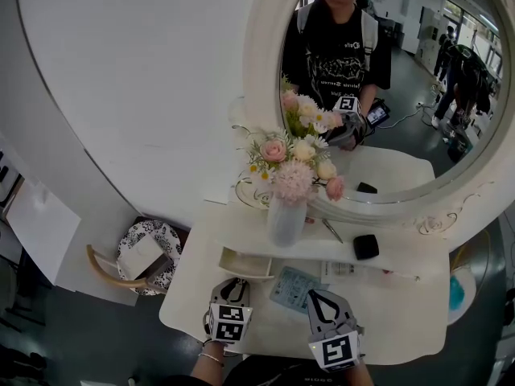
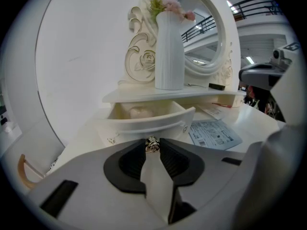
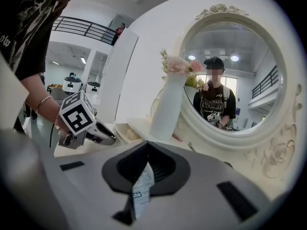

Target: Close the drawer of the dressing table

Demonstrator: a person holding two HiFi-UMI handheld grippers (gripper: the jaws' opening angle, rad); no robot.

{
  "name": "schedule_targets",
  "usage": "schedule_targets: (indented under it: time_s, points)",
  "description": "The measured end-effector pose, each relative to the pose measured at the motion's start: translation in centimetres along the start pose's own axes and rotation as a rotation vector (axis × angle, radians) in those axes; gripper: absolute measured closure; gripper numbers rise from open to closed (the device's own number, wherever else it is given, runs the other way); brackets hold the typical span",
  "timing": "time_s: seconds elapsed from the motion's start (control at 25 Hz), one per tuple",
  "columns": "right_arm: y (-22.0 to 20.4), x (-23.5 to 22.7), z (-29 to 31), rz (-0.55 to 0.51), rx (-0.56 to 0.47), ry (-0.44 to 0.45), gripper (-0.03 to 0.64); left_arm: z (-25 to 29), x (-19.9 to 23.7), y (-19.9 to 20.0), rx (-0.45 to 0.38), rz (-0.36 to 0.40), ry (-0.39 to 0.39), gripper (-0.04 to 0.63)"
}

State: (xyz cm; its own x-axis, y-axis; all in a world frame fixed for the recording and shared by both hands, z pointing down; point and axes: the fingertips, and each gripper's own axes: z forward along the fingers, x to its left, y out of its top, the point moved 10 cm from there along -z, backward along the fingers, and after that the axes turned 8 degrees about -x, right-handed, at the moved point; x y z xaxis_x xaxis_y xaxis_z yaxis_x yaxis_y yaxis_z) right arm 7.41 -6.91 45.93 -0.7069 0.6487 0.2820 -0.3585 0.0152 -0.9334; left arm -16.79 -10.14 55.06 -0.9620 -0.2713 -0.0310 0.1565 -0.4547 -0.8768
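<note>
The white dressing table has a small drawer under its shelf, pulled out. In the left gripper view the drawer front is right ahead, with a pale rounded thing inside. My left gripper is shut on the drawer's silver knob, which sits between the jaw tips. In the head view that left gripper points at the drawer front. My right gripper hovers over the tabletop to its right, shut and holding nothing. The right gripper view shows the left gripper at the drawer.
A white vase of flowers stands on the shelf above the drawer, before the oval mirror. A printed leaflet lies on the tabletop and a small black object on the shelf. A patterned stool stands left of the table.
</note>
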Motion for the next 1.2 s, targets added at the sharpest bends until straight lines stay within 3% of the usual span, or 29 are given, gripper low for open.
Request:
schedule_targets:
  time_s: [1.2]
  points:
    - [-0.14,0.15,0.06,0.018,0.016,-0.01,0.606,0.79,0.29,0.36,0.005,0.009,-0.011,0.494]
